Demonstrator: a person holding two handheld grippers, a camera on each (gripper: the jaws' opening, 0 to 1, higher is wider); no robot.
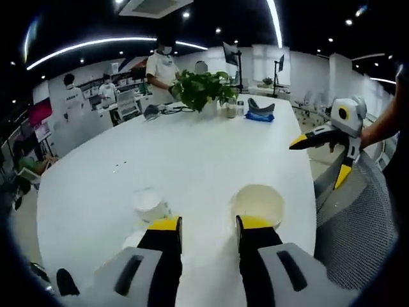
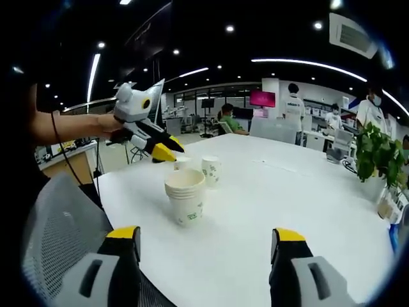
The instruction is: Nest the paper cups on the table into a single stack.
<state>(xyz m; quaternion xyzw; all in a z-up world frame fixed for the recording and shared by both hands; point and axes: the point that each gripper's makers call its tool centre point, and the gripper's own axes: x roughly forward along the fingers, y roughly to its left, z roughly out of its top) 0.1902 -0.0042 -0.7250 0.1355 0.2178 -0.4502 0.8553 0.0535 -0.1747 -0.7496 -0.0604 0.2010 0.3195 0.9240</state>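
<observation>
- Holding our left gripper (image 1: 208,225) with jaws apart above the table (image 1: 192,153); stack of cups (image 2: 186,196) just ahead
- single cup (image 2: 211,170) behind; our right gripper (image 2: 203,240) wide apart

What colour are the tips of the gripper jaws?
Yellow, on black jaws; the tips of the right gripper show best in the right gripper view.
</observation>
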